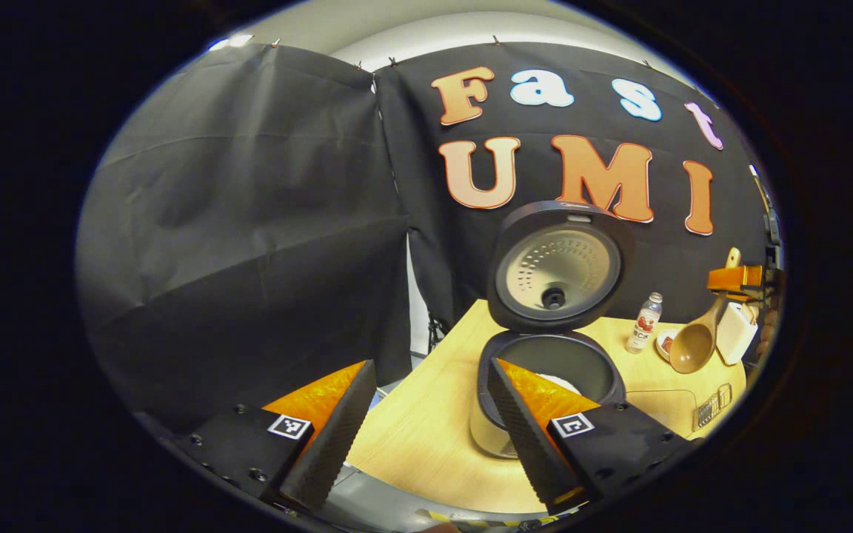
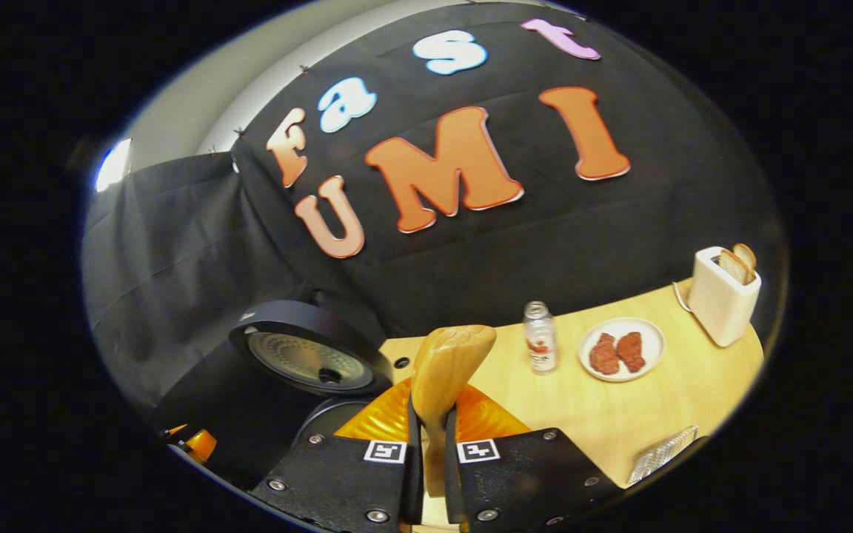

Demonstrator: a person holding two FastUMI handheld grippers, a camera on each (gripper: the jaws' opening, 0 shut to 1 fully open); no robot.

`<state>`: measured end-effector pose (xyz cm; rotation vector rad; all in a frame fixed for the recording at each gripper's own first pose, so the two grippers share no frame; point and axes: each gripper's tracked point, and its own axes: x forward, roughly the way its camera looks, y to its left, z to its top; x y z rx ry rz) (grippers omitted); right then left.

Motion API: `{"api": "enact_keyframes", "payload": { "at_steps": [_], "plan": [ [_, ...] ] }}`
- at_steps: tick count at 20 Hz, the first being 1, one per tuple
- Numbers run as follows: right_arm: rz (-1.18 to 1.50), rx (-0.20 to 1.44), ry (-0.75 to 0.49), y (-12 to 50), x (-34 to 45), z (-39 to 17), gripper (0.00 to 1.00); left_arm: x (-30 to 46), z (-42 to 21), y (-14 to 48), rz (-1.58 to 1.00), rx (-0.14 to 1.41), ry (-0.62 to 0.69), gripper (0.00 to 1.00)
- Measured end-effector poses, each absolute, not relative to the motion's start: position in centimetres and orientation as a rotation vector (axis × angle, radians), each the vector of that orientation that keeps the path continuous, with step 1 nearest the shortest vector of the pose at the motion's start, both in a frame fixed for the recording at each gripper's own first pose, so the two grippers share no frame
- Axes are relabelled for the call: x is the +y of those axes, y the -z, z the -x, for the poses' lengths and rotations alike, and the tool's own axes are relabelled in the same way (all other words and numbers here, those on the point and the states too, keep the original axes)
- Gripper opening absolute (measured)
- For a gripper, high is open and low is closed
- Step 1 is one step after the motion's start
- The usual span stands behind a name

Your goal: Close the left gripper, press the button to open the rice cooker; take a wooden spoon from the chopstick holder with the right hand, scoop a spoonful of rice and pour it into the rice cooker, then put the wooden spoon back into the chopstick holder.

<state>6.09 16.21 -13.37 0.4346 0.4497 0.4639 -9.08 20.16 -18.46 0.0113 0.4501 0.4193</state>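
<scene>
My right gripper [image 2: 426, 444] has its 2 fingers squeezed tight on the wooden spoon [image 2: 445, 370]. The spoon's long handle runs up and away from me, and its bowl is at the far end, above the table [image 2: 619, 414]. My left gripper [image 1: 426, 422] is wide open and holds nothing. Just past it sits the rice cooker [image 1: 552, 370], with its lid [image 1: 556, 270] standing straight up. Farther off are a bottle [image 2: 540, 337], a plate [image 2: 621, 348] and a toaster [image 2: 723, 296].

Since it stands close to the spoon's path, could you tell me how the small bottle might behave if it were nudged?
The bottle looks tall and narrow, so it would probably tip. It seems round, so it may then roll across the table.
</scene>
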Motion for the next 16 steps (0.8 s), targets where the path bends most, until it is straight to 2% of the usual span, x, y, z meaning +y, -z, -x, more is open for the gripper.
{"api": "enact_keyframes", "payload": {
  "at_steps": [1, 2, 3, 10, 15, 16],
  "plan": [
    [-0.443, 0.458, -0.43, 14.1, 14.4, -6.0, 0.11, 19.4, 8.9, 18.5, -0.011, 0.452, -0.408, 1.0],
    [-0.452, 0.462, -0.397, 14.5, 12.6, -6.0, 0.06, 18.5, 8.7, 18.5, -0.012, 0.453, -0.396, 1.0],
    [-0.453, 0.463, -0.368, 14.9, 10.9, -5.9, 0.11, 17.6, 8.4, 18.4, -0.015, 0.453, -0.382, 1.0],
    [-0.516, 0.475, -0.152, 19.2, -0.2, -5.4, 0.11, 11.0, 6.2, 18.1, -0.056, 0.458, -0.274, 1.0],
    [-0.532, 0.481, -0.037, 21.7, -6.2, -5.3, 0.11, 7.0, 5.5, 18.4, -0.031, 0.472, -0.218, 0.98],
    [-0.539, 0.481, -0.023, 22.2, -6.7, -5.3, 0.11, 6.6, 5.5, 18.3, -0.04, 0.473, -0.213, 1.0]
  ]
}}
